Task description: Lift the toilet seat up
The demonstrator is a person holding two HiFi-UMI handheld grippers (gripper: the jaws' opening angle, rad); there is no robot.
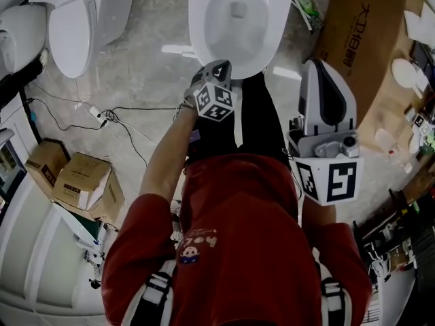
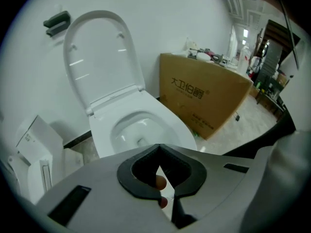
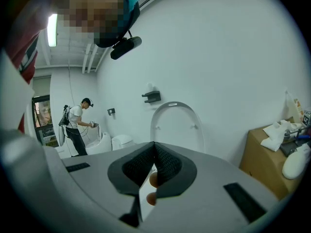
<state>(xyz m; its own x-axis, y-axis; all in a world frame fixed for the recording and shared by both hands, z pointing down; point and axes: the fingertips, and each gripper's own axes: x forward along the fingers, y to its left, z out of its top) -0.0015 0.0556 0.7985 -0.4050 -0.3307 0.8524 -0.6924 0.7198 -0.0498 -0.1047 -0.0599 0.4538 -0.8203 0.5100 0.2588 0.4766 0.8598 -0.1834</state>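
White plastic toilet seat point(image 2: 99, 57) stands upright against the wall, beyond and above the left claw point(image 2: 158, 152). The bare bowl point(image 2: 170, 125) sits just ahead of and below that claw's tips. The left claw is pinched fully closed with nothing in it. The right claw point(image 3: 154, 152) is likewise closed and empty, with the raised seat straight ahead of it. The lifting looks already done. The next move probably only needs both claws drawn clear without knocking the seat forward.

White toilet seat point(image 2: 103, 52), brown box point(image 2: 206, 98)
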